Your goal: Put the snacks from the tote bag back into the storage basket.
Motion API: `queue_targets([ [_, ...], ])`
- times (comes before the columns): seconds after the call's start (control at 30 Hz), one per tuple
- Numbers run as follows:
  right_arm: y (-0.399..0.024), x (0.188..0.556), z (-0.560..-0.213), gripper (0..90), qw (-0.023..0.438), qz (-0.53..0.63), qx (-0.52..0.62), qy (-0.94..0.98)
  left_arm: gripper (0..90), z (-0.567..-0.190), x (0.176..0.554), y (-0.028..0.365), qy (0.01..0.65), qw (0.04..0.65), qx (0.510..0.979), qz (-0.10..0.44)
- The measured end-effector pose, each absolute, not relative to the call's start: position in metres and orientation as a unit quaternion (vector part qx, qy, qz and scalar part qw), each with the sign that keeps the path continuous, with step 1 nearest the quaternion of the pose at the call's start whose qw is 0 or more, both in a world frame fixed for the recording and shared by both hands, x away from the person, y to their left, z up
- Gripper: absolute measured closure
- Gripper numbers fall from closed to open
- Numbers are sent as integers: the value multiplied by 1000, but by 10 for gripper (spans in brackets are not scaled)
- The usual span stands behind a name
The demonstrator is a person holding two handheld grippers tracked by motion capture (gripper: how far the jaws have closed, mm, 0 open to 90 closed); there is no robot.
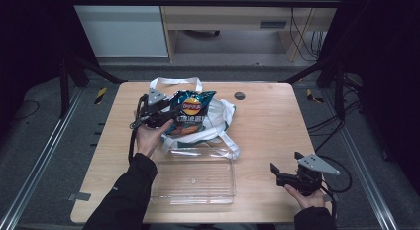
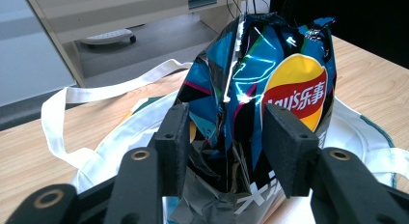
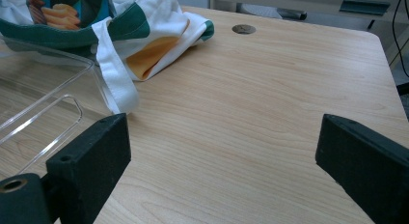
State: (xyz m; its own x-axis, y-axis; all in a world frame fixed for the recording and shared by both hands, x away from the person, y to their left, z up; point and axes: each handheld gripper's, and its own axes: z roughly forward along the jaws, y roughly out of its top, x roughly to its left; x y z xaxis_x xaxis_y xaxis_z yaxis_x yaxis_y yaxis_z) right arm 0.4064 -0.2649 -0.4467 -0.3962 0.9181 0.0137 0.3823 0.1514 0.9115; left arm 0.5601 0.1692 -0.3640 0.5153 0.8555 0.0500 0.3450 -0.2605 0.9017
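The chip bag (image 1: 190, 111) stands in the upper middle of the high view, propped on a white tote bag (image 1: 218, 122) with green trim that lies spread on the bench (image 1: 277, 121). In the left gripper view the same bag (image 2: 270, 74) rises through the centre and upper right of the frame, its blue foil crinkled and catching the light.

The left hand-held gripper (image 1: 163, 116) sits at the bag's left side in the high view. Seen along its own jaws (image 2: 225, 147), the lower part of the bag lies between them; the left pad seems to touch the foil, the right one looks just shy of it, so I judge the grip not yet firm. The right hand-held gripper (image 1: 287, 175) rests at the lower right of the high view, jaws wide apart over bare wood (image 3: 222, 166) and holding nothing.

The bag is likely very light, puffed with air, and its skin is thin, slick and soft, so it will dent and slide under the pads. The contents are brittle and would crush under a hard squeeze. The best hold, as I judge it, is a flat seam or folded edge of foil rather than the full belly. A clear plastic tray (image 1: 195, 178) lies below the tote in the high view, just beside it.
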Motion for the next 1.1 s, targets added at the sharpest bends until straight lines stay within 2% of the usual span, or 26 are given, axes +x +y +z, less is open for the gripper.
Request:
queue_targets([
  [0.17, -265, 406, -447, 57, 294, 457, 464, 700, 584, -366, 562, 168, 406, 452, 745, 274],
  [0.3, -265, 406, -447, 57, 293, 456, 464, 700, 689, -367, 562, 169, 415, 448, 746, 265],
  [0.6, -265, 407, -447, 57, 292, 457, 464, 700, 805, -368, 564, 169, 425, 444, 745, 259],
  [1.1, -265, 406, -447, 58, 291, 459, 466, 698, 888, -370, 562, 167, 436, 451, 734, 260],
])
